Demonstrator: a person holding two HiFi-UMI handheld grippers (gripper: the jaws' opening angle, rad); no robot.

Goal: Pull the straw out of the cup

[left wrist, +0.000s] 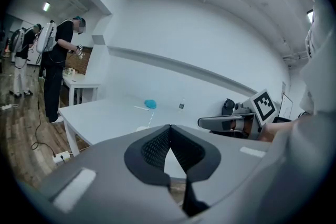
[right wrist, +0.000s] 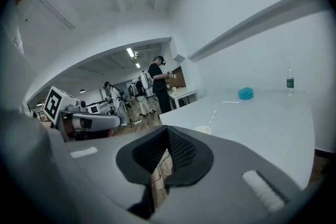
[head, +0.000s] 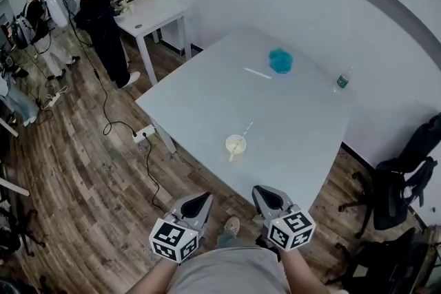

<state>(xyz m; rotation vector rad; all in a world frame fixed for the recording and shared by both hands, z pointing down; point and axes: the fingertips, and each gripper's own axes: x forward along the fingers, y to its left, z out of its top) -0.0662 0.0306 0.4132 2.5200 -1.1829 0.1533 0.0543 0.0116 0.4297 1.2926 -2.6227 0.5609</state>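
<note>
A pale yellow cup (head: 235, 145) stands near the front edge of the white table (head: 207, 100), with a thin white straw (head: 247, 129) leaning out of it toward the far side. Both grippers hang in front of the table, short of its edge and apart from the cup. My left gripper (head: 204, 197) is shut with nothing in it, and so is my right gripper (head: 262, 191). The left gripper view has the closed tips (left wrist: 169, 127) below the cup (left wrist: 143, 128) and straw (left wrist: 150, 118). In the right gripper view the cup (right wrist: 202, 129) and straw (right wrist: 212, 119) sit just past the closed tips (right wrist: 168, 129).
A second straw (head: 258, 73) lies loose on the table beside a crumpled blue object (head: 280, 60). A small bottle (head: 343, 79) stands near the far right edge. A black chair (head: 393, 189) is at the right. People (head: 96, 3) stand at another table to the back left; cables cross the wooden floor.
</note>
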